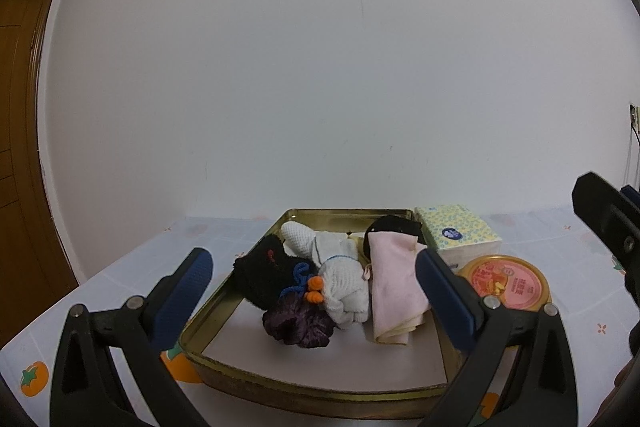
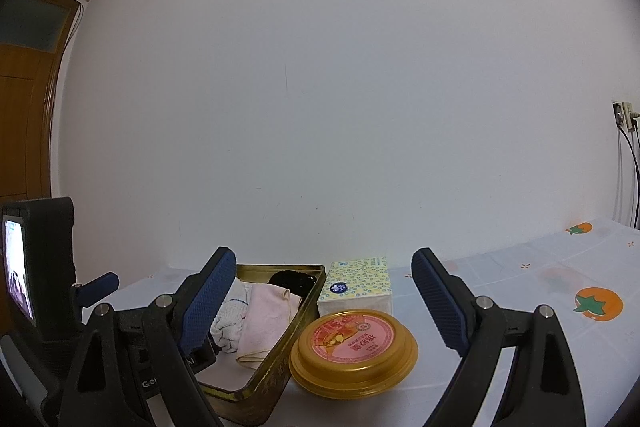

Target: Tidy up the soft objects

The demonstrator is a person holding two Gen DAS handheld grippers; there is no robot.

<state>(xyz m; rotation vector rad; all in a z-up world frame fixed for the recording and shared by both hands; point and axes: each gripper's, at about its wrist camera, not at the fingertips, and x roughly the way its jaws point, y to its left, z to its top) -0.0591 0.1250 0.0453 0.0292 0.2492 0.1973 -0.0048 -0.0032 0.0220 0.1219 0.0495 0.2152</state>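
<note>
White wall behind; both claws, left claw [image 1: 314, 277] and right claw [image 2: 324, 285], gape empty.

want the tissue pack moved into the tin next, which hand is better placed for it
Right, probably. The right gripper is open, empty and lined up with the tissue pack, though the round tin sits in front. The left gripper faces the tray.

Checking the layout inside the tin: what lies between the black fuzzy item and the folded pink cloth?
The white knitted toy, lying between the black fuzzy item and the pink cloth; the left wrist view shows it.
</note>
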